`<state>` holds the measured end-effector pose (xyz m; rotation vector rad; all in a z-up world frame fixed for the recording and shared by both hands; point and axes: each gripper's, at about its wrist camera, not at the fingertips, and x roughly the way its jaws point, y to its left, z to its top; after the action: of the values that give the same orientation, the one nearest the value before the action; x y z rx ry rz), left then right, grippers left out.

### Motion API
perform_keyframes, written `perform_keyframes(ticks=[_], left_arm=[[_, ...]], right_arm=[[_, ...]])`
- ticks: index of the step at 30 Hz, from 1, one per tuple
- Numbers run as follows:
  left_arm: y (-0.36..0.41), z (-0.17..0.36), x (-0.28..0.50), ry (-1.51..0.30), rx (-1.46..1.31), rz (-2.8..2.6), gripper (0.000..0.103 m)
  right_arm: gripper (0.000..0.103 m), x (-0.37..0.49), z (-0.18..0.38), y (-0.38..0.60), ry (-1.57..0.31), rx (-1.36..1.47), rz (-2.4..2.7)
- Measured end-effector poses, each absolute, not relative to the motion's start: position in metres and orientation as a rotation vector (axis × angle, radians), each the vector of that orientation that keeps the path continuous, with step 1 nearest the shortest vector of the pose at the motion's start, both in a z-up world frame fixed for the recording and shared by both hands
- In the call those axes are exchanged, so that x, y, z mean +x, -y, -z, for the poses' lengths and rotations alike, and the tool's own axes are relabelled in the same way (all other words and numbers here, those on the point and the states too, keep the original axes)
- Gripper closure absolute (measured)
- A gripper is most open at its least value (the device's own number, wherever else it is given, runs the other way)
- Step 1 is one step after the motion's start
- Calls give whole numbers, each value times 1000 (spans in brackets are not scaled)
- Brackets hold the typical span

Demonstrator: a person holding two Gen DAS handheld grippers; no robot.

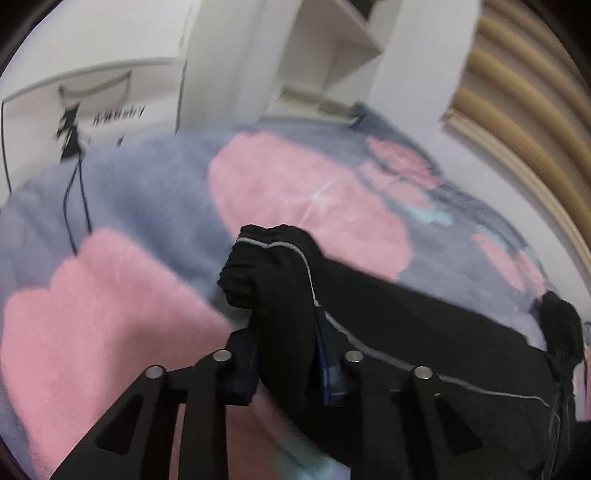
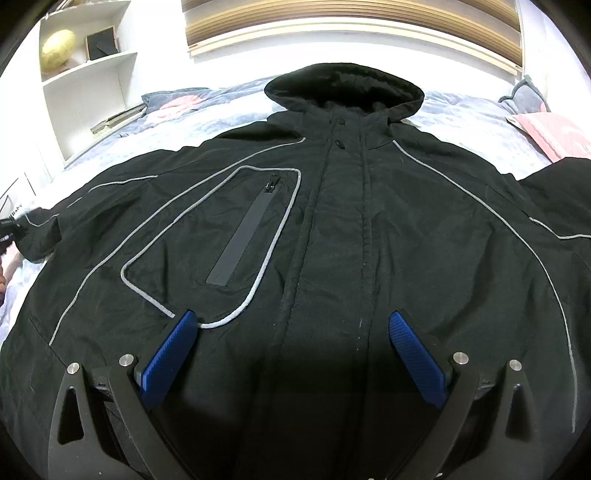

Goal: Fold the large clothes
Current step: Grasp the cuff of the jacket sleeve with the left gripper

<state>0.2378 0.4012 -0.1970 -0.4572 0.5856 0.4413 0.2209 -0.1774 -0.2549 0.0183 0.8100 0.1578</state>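
Note:
A black hooded jacket with grey piping lies front-up, spread across the bed, hood at the far end. My right gripper is open, its blue pads hovering just above the jacket's lower front, holding nothing. My left gripper is shut on the jacket's sleeve cuff, bunched between the jaws and lifted over the bedspread. That sleeve end also shows at the left edge of the right wrist view, with the left gripper on it.
The bed carries a fluffy grey and pink bedspread. White shelves stand at the far left. A wooden slatted headboard runs behind. A pink pillow lies at the right.

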Motion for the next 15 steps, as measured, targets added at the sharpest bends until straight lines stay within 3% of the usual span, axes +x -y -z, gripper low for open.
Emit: perform_keyframes(ticks=[7,15], left_arm=[[-323,127,226,-443,-320,-215,86],[-152,84,251,-441,-92,130,86]], right_arm=[[0,222,255,177,-810,19,-158],[0,222,256,177,-811,21,-159]])
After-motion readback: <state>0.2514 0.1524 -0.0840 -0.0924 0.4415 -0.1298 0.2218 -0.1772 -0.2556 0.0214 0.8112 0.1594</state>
